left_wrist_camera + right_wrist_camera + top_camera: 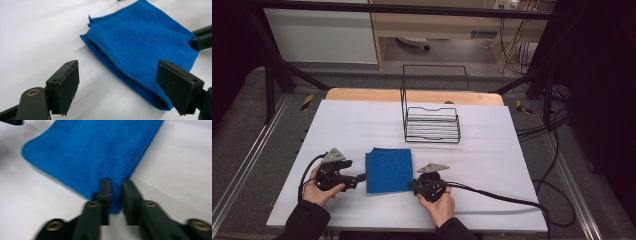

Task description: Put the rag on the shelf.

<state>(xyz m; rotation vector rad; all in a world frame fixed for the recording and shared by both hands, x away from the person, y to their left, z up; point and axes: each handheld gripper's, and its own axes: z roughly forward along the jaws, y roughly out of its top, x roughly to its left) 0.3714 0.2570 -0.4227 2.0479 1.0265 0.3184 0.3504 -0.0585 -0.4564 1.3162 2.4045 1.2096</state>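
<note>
The right claw [116,195] pinched a corner of the folded blue cloth [388,170] on the white tabletop [492,160]; the left claw [117,87] stood wide open beside it.

A: High view? 
B: Above the near edge, facing forward and down over the whole worktop [492,150].
A: Tool views?
B: Close, low, looking past own jaws; both share the blue cloth [140,47].
</note>
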